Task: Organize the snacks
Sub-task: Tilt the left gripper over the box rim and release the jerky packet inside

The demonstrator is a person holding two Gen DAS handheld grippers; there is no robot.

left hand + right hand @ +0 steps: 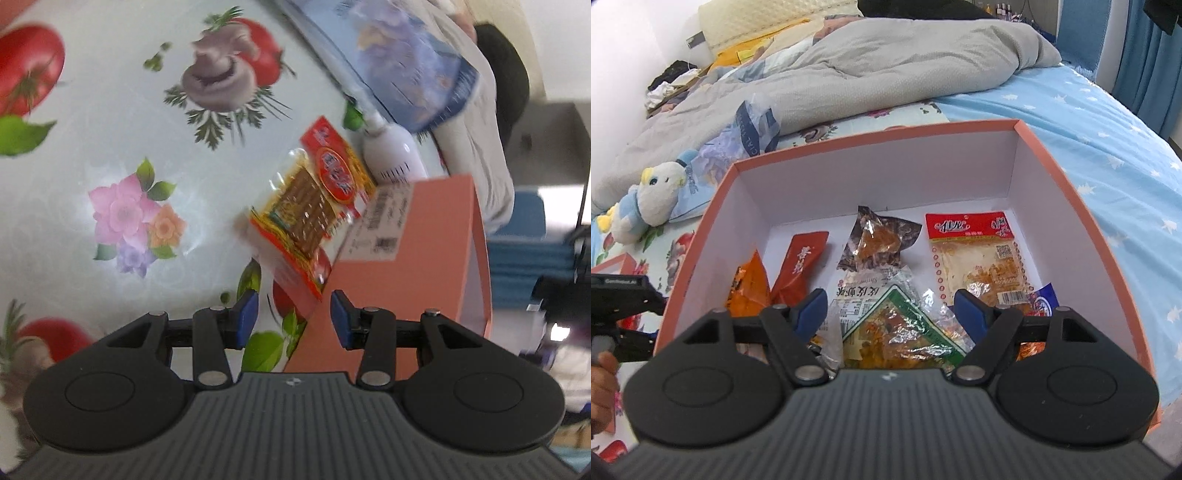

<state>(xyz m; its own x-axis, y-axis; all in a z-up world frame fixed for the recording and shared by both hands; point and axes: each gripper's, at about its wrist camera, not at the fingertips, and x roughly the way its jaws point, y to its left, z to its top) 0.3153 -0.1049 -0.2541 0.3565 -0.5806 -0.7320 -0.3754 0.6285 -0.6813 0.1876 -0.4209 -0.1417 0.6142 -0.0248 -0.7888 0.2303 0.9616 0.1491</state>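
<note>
In the left wrist view, a red and yellow snack packet (306, 210) lies on the floral cloth (110, 110), leaning against the outside of the orange box (406, 240). My left gripper (294, 317) is open just short of the packet's near end, with nothing pressed between its blue pads. In the right wrist view, my right gripper (890, 310) hangs wide open inside the white-lined box (879, 136), over a green-edged foil packet (901, 325) that it does not touch. Several more packets lie on the box floor, among them a red-topped clear one (975, 251) and a brown one (879, 240).
A large blue snack bag (406, 66) and a white rounded object (395, 155) lie beyond the packet. A plush toy (650, 206) sits left of the box, with a grey blanket (886, 62) behind. A hand (602, 373) shows at the left edge. Blue starred sheet (1108, 129) lies to the right.
</note>
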